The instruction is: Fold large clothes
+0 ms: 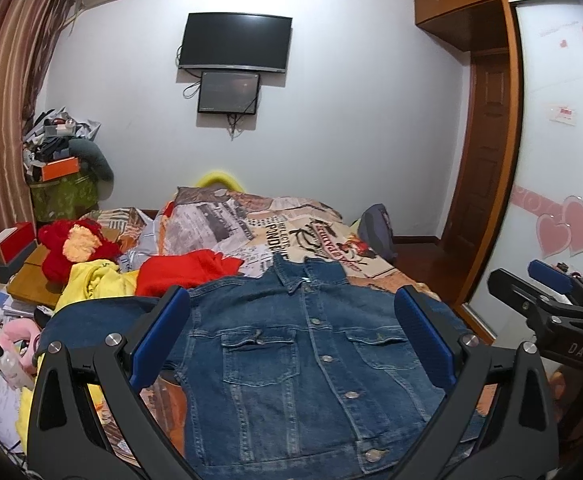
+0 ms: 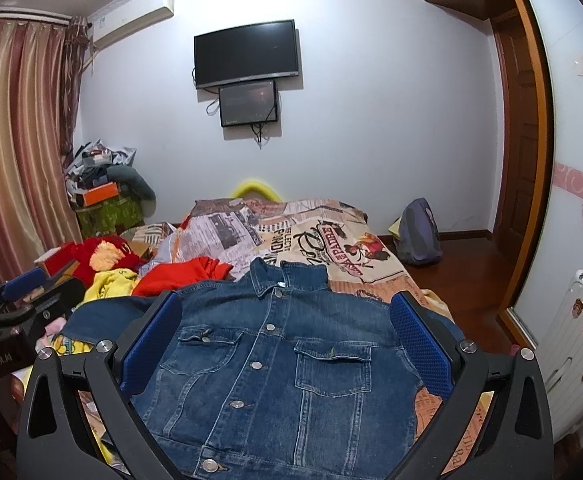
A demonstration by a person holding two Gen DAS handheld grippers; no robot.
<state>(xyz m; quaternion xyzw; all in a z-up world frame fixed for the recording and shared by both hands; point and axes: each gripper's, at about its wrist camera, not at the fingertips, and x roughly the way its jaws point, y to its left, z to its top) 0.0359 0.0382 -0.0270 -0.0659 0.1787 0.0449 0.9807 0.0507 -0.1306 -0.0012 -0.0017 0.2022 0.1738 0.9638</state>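
Two tongs, left tongs (image 1: 291, 336) and right tongs (image 2: 287, 332), are held wide and empty above the jacket (image 1: 299, 360), which is spread front-up, buttoned, on the bed (image 1: 375, 268) directly below. Sleeves should probably be gripped first, then folded inward evenly.

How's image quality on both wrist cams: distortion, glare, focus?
Left wrist: heavy fisheye bowing at the wardrobe, dark corner vignette, denim jacket sharp, yellow object behind the bed blurred. Right wrist: same barrel warp, curtain bowed, jacket evenly lit, no glare.
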